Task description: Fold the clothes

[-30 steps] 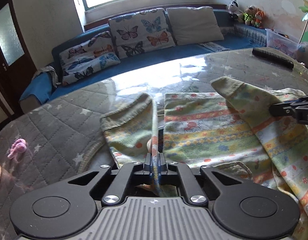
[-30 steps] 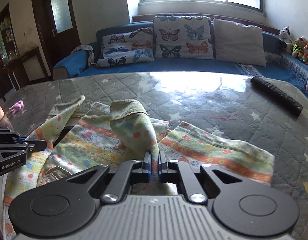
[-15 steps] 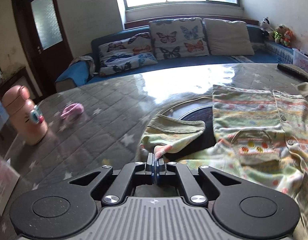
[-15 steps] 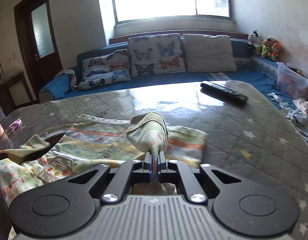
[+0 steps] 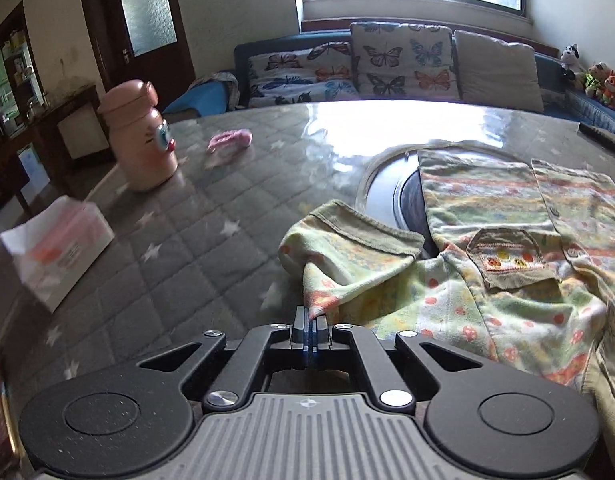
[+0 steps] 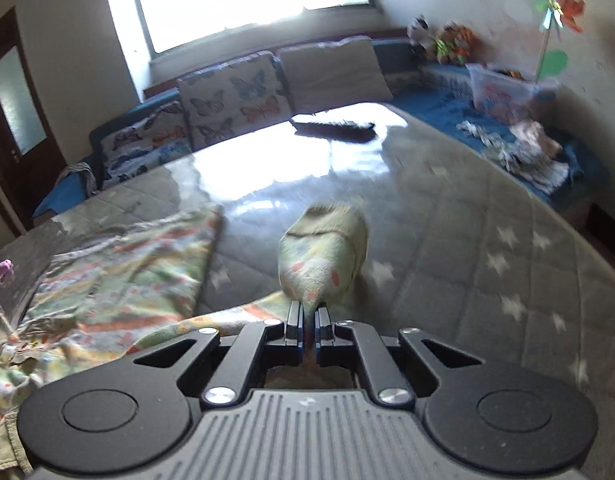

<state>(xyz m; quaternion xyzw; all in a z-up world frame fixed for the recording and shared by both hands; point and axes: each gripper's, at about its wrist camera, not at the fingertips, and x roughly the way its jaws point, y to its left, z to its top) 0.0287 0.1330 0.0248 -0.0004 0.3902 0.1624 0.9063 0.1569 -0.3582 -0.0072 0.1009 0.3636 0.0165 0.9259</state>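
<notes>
Left gripper [image 5: 309, 322]: the two fingers are pressed together on a sleeve [image 5: 347, 248] of the shirt [image 5: 507, 240].
Right gripper [image 6: 306, 322]: the fingers are clamped on the other sleeve [image 6: 323, 252], which stands up from them in a hump.
Shirt: it lies open on the table [image 5: 167, 240], front side up, with a brown pocket [image 5: 507, 256] in the middle; it lies between the two grippers.
Box [image 5: 55, 248]: white, on the table, left of the left gripper.
Bottle [image 5: 137, 134]: pink, upright, further on the left.
Pink thing [image 5: 229, 140]: small, beside the bottle, blurred.
Remote [image 6: 333, 126]: black, at the far edge of the table.
Sofa [image 5: 387, 68]: behind the table, with butterfly cushions.
</notes>
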